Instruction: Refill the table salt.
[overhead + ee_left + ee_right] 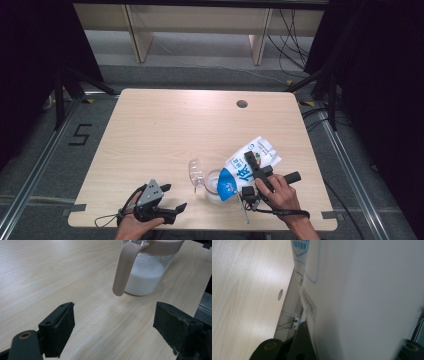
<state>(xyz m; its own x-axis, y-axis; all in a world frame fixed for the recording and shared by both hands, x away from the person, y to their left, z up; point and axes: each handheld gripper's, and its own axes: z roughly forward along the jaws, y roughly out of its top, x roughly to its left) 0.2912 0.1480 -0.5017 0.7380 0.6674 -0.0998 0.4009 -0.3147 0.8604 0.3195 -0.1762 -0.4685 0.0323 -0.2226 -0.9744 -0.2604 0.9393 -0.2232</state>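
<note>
- Milk pouch, white plastic with blue print [248, 162]: in the high view it is tilted over the clear glass pitcher [214, 186], blue lower corner dipping toward the pitcher's mouth, which looks like the pose for pouring its contents in.
- Right gripper [256, 163] in the same view lies across the pouch's middle, jaws closed on it; gripping mid-body probably lets the person tip the soft pack without it folding.
- Left gripper [172, 202] rests low near the front edge of the pale wooden table [165, 130], jaws spread wide and holding nothing; it sits apart from the pitcher, likely waiting or ready to steady it.
- A clear lid-like piece [195, 172] lies on the table just left of the pitcher; I cannot tell for certain what it is at this size.
- Left gripper view: the two black jaws stand far apart over bare wood. Ahead is the pitcher [147, 272], with a beige plastic collar and a beige handle [124, 268] hanging down toward the camera. White liquid fills its lower part, so the pour seems partly done.
- Right gripper view: the pouch's white face [367, 302] presses right up to the camera, with a scrap of blue print at the top. A black jaw lies against its left edge at the bottom, so the clamp is on the pouch. Past it the table and its round cable hole [280, 294] appear tilted, matching the tipped hand.
</note>
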